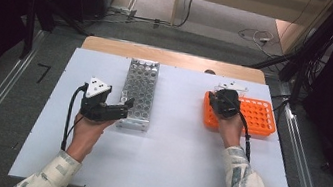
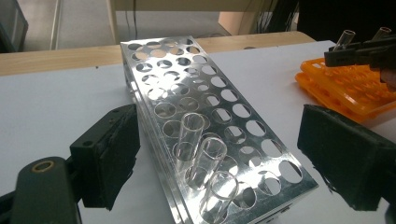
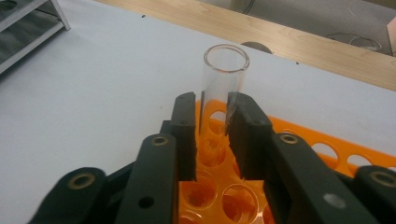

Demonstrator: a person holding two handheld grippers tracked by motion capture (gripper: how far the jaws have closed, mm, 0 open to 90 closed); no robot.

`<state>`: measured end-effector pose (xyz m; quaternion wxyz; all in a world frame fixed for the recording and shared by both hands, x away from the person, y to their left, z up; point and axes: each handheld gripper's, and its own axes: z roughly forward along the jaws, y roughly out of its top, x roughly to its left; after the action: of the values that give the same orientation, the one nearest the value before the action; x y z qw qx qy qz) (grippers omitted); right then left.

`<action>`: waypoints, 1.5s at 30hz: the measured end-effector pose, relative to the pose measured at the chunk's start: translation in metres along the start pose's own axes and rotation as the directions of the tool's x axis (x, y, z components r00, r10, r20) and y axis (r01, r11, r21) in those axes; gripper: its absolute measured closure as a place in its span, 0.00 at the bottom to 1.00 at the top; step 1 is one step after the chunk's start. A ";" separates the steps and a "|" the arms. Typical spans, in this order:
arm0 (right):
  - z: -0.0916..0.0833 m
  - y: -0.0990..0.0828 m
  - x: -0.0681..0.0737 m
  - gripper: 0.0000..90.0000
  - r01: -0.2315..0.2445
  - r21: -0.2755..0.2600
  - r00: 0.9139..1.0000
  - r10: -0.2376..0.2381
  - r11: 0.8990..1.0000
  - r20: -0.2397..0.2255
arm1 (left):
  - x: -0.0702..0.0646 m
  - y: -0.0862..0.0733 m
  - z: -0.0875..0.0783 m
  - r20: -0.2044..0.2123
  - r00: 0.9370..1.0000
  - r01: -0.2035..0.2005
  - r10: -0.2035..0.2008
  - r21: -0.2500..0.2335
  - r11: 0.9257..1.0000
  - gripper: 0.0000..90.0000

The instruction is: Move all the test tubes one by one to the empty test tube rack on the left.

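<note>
Right gripper [image 3: 212, 121] clamped on a glass test tube [image 3: 223, 77] at the orange rack [image 3: 327, 149]
The tube stands upright in a hole at the rack's near-left end (its rim rises above the pads); the left gripper [image 2: 219, 154], jaws wide apart, flanks the metal rack [image 2: 219, 107] holding three tubes

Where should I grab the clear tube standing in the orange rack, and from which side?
Grip the clear tube on its bare wall just under the open rim, pads on opposite sides. It stands upright in the orange rack, so come level from the rack's near edge, as the right gripper does.
</note>
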<state>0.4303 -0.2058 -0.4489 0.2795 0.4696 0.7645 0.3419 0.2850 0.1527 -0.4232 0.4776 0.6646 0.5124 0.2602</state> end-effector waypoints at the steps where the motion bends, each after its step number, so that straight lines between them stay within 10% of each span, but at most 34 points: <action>1: 0.000 0.000 0.000 0.81 0.000 0.000 1.000 0.000 1.000 -0.002 | 0.000 0.000 0.000 0.000 1.000 -0.002 0.002 0.002 1.000 0.15; 18: -0.037 0.021 0.001 0.81 0.016 -0.102 1.000 -0.018 0.995 -0.015 | 0.000 0.000 0.000 -0.003 1.000 -0.003 0.003 -0.002 1.000 0.15; 26: -0.057 0.026 0.012 0.81 0.011 -0.120 0.994 -0.023 0.993 -0.102 | -0.001 0.000 0.000 -0.001 1.000 -0.006 0.006 -0.002 1.000 0.15; 35: -0.073 0.024 0.037 0.81 0.054 -0.122 0.975 -0.078 0.991 -0.207 | -0.005 0.002 0.000 0.005 1.000 -0.011 0.011 -0.005 1.000 0.15; 45: -0.083 0.008 0.072 0.81 0.133 -0.104 0.936 -0.159 0.986 -0.315 | -0.022 0.004 -0.001 0.054 0.997 -0.058 0.058 -0.012 0.998 0.20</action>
<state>0.3435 -0.1595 -0.3993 0.1943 0.3375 0.8181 0.4232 0.2782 0.1330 -0.4160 0.4873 0.6834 0.4783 0.2583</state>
